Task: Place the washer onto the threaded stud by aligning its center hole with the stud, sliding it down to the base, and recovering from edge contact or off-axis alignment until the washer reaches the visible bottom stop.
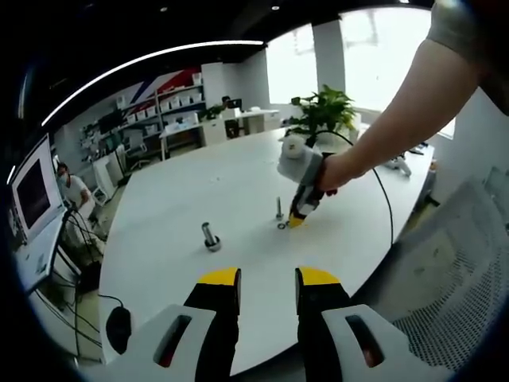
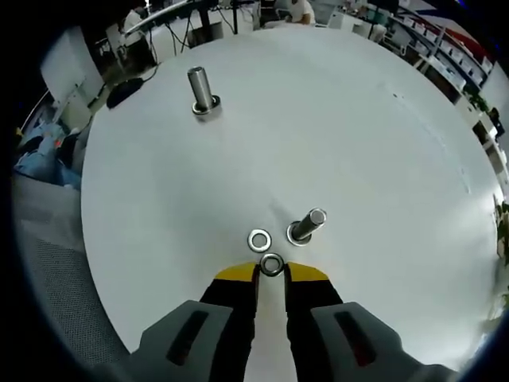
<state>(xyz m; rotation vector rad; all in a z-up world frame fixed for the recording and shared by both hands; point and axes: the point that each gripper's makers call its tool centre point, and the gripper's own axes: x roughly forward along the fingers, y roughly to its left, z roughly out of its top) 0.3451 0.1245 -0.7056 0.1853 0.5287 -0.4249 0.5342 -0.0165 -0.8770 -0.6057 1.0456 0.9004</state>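
The white worktop point(image 2: 358, 119) is the largest thing and carries all the small parts. In the left gripper view a green plant point(image 1: 324, 111) stands at its far edge, toward 12 o'clock, and a person's arm point(image 1: 398, 119) reaches in from 2 o'clock, holding the right gripper point(image 1: 296, 222) with its tips down on the worktop.

The left gripper point(image 1: 268, 278) hovers above the near edge at 6 o'clock; its fingers are parted with a clear gap and they hold nothing.

In the right gripper view the right gripper point(image 2: 271, 273) rises from 6 o'clock. Its fingers are almost closed, with only a narrow gap, and a washer point(image 2: 271, 264) sits just at their tips — it seems pinched there, though I cannot tell how firmly.

A taller metal post point(image 2: 200, 89) stands upright at 11 o'clock, well apart from the rest. The threaded stud point(image 2: 307, 225) stands just beyond the tips, toward 1 o'clock, leaning in this view. A second washer point(image 2: 258, 239) lies flat on the worktop, just beside the stud at its 9 o'clock — not on it.
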